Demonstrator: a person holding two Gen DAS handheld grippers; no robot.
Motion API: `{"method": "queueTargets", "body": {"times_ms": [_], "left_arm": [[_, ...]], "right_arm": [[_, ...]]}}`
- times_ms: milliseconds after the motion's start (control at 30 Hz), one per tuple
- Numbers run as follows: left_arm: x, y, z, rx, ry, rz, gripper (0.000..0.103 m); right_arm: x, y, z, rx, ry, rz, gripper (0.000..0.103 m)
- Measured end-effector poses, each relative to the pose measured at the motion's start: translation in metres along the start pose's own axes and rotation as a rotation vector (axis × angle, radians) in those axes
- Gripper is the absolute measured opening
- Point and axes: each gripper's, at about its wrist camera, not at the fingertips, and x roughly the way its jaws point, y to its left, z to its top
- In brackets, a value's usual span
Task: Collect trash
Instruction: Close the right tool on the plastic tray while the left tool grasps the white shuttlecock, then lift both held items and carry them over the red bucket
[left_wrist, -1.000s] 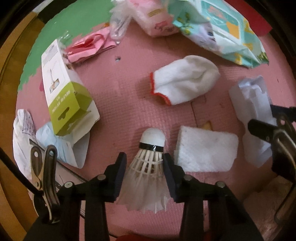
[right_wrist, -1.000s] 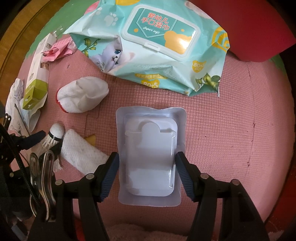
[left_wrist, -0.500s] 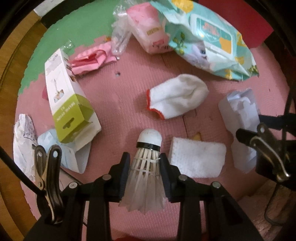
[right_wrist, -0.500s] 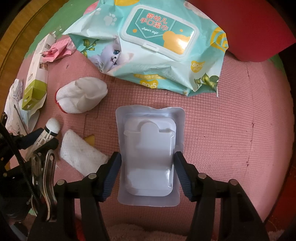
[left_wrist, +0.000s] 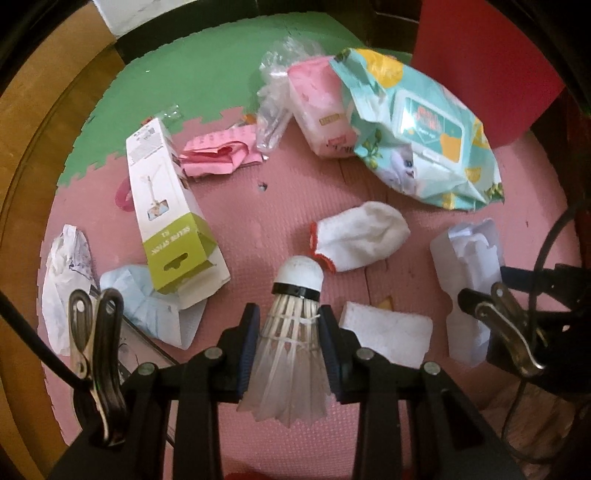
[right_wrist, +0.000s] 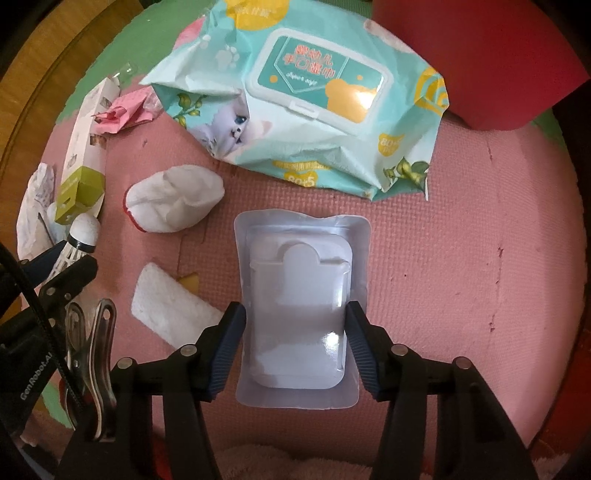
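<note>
Home floor, prob. a child's play corner: pink foam puzzle mat (left_wrist: 288, 206) is joined to a green one (left_wrist: 207, 74) at 11 o'clock. Baby wipes pack (right_wrist: 314, 99) w/ cat print is seen at 12, small white sock (right_wrist: 177, 203) at 10, wood floor (left_wrist: 33, 122) at 9.

Left hand-held gripper (left_wrist: 290, 328) clamped; right (right_wrist: 295, 325) closing

The lettering on the wipes pack (left_wrist: 424, 133) is blurred in the left wrist view. The blister tray (left_wrist: 467, 280) is partly covered there by a dark clamp. The red block (right_wrist: 480, 55) is cut off by the picture's top edge.
</note>
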Motion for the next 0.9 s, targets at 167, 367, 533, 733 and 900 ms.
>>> {"method": "queueTargets", "body": {"times_ms": [167, 367, 533, 733, 900], "left_arm": [[-0.001, 0.008, -0.002, -0.015, -0.027, 0.009, 0.033], [-0.011, 0.009, -0.003, -0.043, -0.052, -0.002, 0.033], [-0.023, 0.011, -0.005, -0.072, -0.081, -0.015, 0.033], [-0.036, 0.013, -0.005, -0.099, -0.117, -0.03, 0.033], [-0.045, 0.016, -0.007, -0.125, -0.139, -0.043, 0.033]], "right_arm": [[-0.01, 0.002, -0.001, -0.007, -0.024, 0.001, 0.056], [-0.024, 0.004, -0.001, -0.013, -0.069, 0.008, 0.056], [-0.039, 0.005, -0.002, -0.025, -0.12, 0.024, 0.056], [-0.055, 0.005, -0.005, -0.03, -0.182, 0.053, 0.056], [-0.071, 0.003, -0.008, -0.031, -0.24, 0.069, 0.056]]}}
